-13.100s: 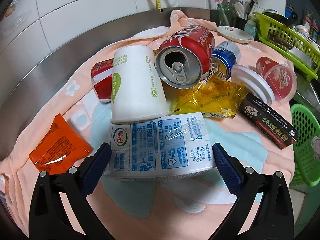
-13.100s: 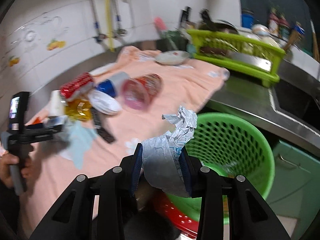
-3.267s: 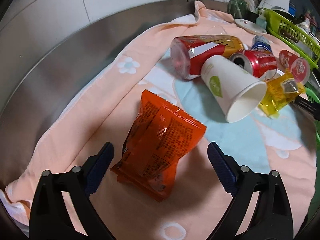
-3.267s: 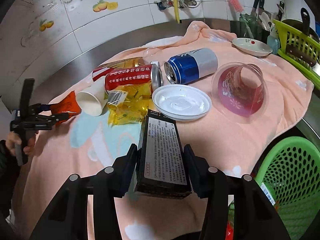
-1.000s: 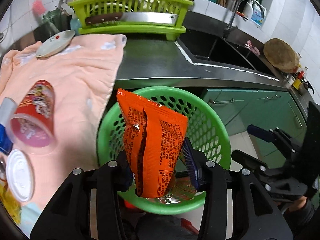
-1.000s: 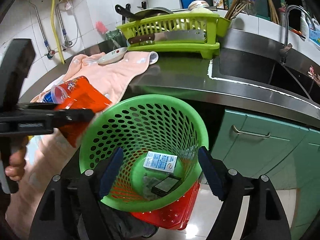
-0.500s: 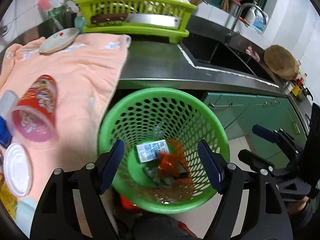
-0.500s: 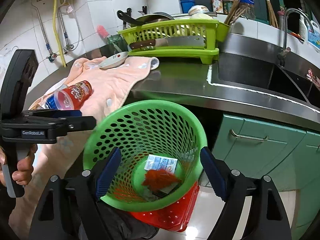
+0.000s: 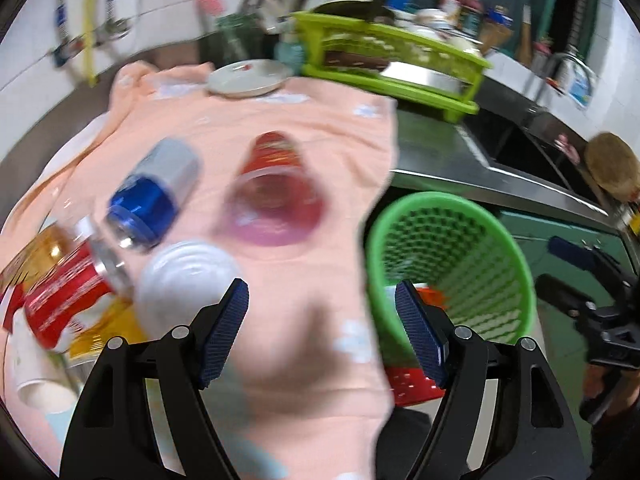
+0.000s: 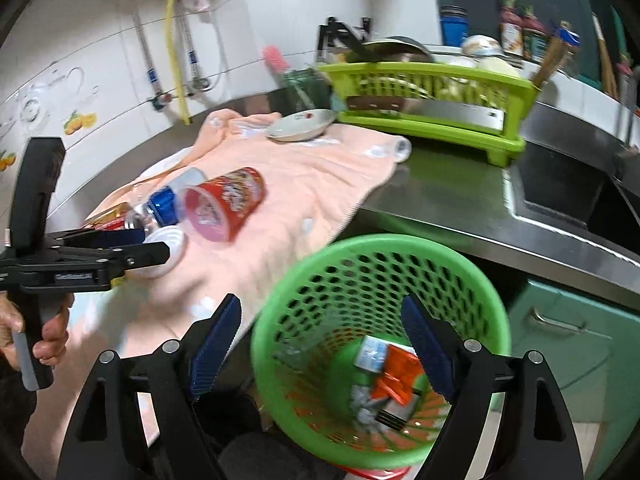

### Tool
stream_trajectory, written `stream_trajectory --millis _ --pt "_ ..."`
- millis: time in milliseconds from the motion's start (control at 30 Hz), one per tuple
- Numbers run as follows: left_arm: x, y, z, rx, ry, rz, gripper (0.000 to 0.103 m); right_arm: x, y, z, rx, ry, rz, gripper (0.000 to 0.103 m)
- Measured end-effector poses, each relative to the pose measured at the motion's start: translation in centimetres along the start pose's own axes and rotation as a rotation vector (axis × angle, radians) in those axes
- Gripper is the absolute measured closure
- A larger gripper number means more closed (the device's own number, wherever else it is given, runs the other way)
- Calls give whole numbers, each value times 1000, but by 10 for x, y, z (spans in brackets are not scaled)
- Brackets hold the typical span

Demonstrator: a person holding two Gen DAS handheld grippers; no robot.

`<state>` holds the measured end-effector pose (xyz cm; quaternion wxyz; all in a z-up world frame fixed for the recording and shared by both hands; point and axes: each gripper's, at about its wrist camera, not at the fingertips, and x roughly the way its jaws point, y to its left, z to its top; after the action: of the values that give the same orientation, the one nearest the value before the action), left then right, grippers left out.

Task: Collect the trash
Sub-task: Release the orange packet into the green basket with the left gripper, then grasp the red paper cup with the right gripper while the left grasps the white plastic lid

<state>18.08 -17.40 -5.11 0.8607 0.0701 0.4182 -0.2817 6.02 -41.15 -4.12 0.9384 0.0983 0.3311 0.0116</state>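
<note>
While my left gripper (image 9: 322, 326) hangs over the peach towel (image 9: 312, 136) with its blue pads spread wide and nothing between them, the left wrist view is smeared with blur, yet the trash is readable enough. A blue and silver can (image 9: 154, 200) lies on its side, and just beside it a red transparent cup (image 9: 276, 200) also lies tipped, its open mouth toward me. A white round lid (image 9: 186, 280) sits near my left pad, touching a red can (image 9: 64, 292) that rests against some yellow wrapper (image 9: 104, 324); a white paper cup (image 9: 36, 376) lies at the lower left edge. Off the towel's right edge stands the green perforated basket (image 9: 516, 264), with a scrap of orange showing inside, and my right gripper (image 9: 576, 276) is at the far right, side-on. From the right wrist view, my right gripper (image 10: 318, 338) hovers above that basket (image 10: 280, 300), its jaws standing wide apart and empty. Down in the bottom lie an orange snack wrapper (image 10: 396, 376), a small white and blue packet (image 10: 372, 354), crumpled grey paper (image 10: 362, 400) and a dark box (image 10: 394, 412), all heaped together. Up on the towel (image 10: 320, 176) the red cup (image 10: 224, 204) lies tilted beside the blue can (image 10: 162, 204), and the white lid (image 10: 168, 248) lies just behind my left gripper (image 10: 148, 246), which my hand (image 10: 44, 340) holds at the left. A small white dish (image 10: 300, 124) and a green dish rack (image 10: 432, 100) sit at the back.
</note>
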Motion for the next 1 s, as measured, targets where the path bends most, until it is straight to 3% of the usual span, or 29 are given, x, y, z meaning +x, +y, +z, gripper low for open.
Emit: stream_trajectory --millis 200,267,367,533,700,767,1000 --pt "17 33 -9 4 26 56 30 14 24 8 -29 10 43 24" --pt "24 36 -12 21 37 69 41 22 29 11 -36 19 49 24" --pt "32 38 -17 38 57 73 48 32 34 17 -44 30 63 24" --pt "43 36 -20 84 66 96 53 43 44 32 -50 37 88 24" --pt "49 37 -20 105 68 114 75 52 54 45 -73 44 98 24" --pt "48 39 -20 105 66 103 92 53 57 49 -79 45 101 24" --pt "34 50 -19 43 28 53 95 69 65 74 -36 70 159 24"
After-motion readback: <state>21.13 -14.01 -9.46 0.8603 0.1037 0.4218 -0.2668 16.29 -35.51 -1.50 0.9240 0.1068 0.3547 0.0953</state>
